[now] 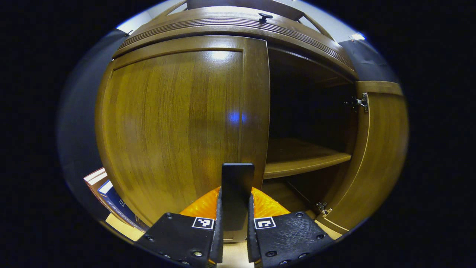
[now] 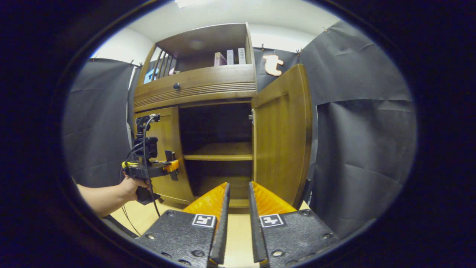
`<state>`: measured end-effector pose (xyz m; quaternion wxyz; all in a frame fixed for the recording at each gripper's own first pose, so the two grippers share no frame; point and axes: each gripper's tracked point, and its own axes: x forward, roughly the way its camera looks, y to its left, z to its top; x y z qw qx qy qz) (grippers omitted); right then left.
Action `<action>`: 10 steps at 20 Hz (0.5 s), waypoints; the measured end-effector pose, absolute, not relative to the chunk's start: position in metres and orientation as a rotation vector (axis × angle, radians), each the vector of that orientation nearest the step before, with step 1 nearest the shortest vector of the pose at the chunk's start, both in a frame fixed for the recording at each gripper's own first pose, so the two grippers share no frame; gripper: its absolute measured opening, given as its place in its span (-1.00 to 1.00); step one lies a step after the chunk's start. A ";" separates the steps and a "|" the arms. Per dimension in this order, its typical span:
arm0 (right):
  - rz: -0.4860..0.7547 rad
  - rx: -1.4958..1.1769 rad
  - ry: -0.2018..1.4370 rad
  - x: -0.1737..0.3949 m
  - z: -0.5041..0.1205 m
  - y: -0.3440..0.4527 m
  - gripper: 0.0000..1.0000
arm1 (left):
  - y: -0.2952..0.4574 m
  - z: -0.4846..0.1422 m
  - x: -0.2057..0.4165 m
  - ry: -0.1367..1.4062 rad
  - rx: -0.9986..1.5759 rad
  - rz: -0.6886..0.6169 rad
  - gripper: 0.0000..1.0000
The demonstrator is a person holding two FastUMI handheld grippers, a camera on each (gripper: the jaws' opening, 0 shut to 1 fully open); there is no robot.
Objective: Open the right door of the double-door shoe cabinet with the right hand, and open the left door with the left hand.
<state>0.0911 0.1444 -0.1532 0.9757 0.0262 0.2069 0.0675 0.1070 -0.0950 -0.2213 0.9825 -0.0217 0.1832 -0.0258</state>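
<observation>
In the left gripper view, the shoe cabinet [image 1: 230, 22] is very close. Its left door [image 1: 178, 123] looks shut, or nearly so. The left gripper [image 1: 235, 197] sits at 6 o'clock, and its two fingers are clamped on a flat dark handle [image 1: 238, 178] that sticks out near the door's inner edge. The right door [image 1: 379, 149] is swung wide open at 3 o'clock, with a metal hinge [image 1: 361, 102] near its top. Between the doors the inside is dark, and a wooden shelf [image 1: 303, 158] runs across it. A small knob [image 1: 265, 16] sits on the band at 12 o'clock. Some books [image 1: 111, 201] lie at 8 o'clock.

In the right gripper view, the cabinet is farther off. The right gripper [image 2: 239, 197] at 6 o'clock holds nothing, and its fingers are a little apart. It is well back from the open right door at 2 o'clock. At 9 o'clock a person's hand [image 2: 132, 184] holds the left gripper against the left door. More books [image 2: 228, 57] stand in the open top part of the cabinet. The floor [image 2: 238, 227] is light wood.
</observation>
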 end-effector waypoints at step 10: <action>0.245 0.033 0.426 0.112 -0.169 0.173 0.36 | -0.090 -0.216 0.073 0.370 -0.028 -0.068 -0.51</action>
